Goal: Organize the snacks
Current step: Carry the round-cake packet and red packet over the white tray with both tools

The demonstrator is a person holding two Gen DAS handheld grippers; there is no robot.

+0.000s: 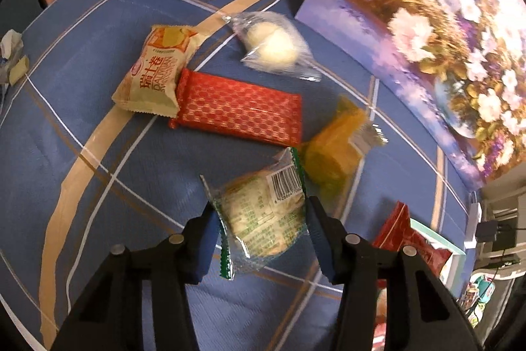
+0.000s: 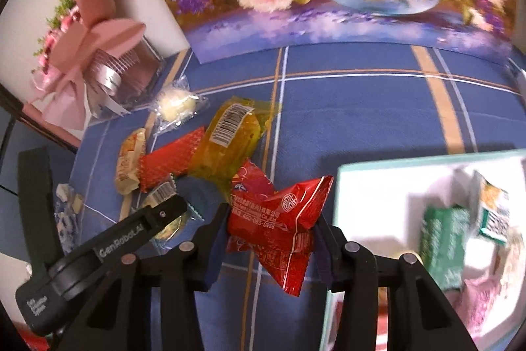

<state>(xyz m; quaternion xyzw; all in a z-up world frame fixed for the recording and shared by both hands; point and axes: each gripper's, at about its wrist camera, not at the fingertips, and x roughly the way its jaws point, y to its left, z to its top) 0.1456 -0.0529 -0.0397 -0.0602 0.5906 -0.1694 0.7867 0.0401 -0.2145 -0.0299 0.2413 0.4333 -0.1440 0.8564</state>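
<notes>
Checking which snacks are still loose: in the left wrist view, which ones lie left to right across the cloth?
Cream packet → red patterned packet → clear-wrapped white ball → yellow packet.

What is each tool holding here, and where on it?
Left tool grips the clear green-edged snack pack across its middle. Right tool grips the red snack packet across its middle.

Warm indoor light, fairly dim; glare on the flower painting (image 1: 437,32) at the desk's far edge. Motion blur smears it, and fisheye bending darkens every corner.
</notes>
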